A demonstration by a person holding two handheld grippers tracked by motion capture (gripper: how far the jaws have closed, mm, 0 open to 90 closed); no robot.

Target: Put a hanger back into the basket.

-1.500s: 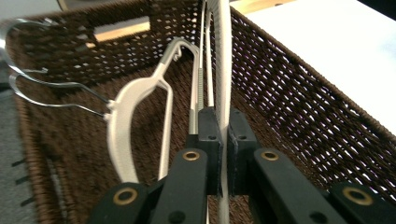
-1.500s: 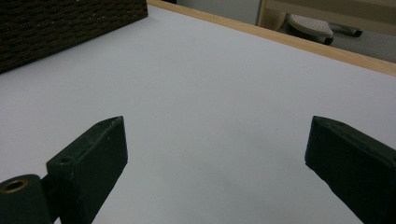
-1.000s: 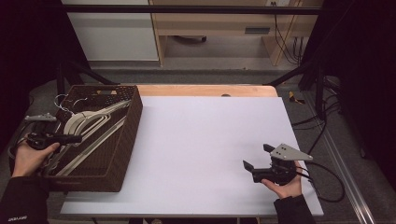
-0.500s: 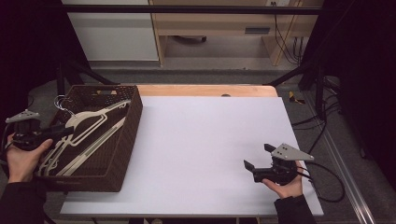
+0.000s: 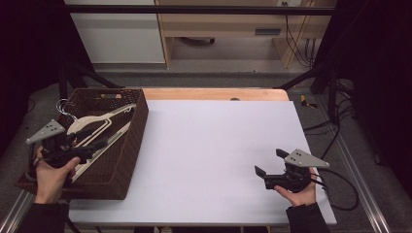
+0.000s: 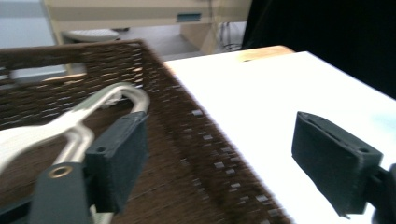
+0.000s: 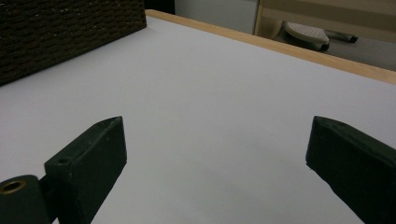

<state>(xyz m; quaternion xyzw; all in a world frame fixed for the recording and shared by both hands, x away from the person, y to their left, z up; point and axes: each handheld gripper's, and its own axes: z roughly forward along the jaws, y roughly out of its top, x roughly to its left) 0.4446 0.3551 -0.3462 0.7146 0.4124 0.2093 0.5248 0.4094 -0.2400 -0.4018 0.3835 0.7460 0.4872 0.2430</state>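
Left gripper [image 5: 99, 143] over near end of basket [image 5: 133, 145], jaws just opened wide, nothing between them, white hangers [image 5: 97, 124] lying inside just beyond; right gripper [image 5: 265, 164] low over bare worktop [image 5: 214, 141], jaws apart, empty. Best to come down square over one hanger's arm, straddle that arm alone, close firmly, keep off the wicker wall. Farther back, metal hooks [image 5: 65, 104] bunched at basket's far left corner, likely to snag on lift.

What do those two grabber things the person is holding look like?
Both are black. The left gripper and the right gripper each end in two flat, blocky black jaws. Each carries a grey three-cornered plate on top with small dark dots on it. A black cable loops away from the right one. The person wears dark sleeves.
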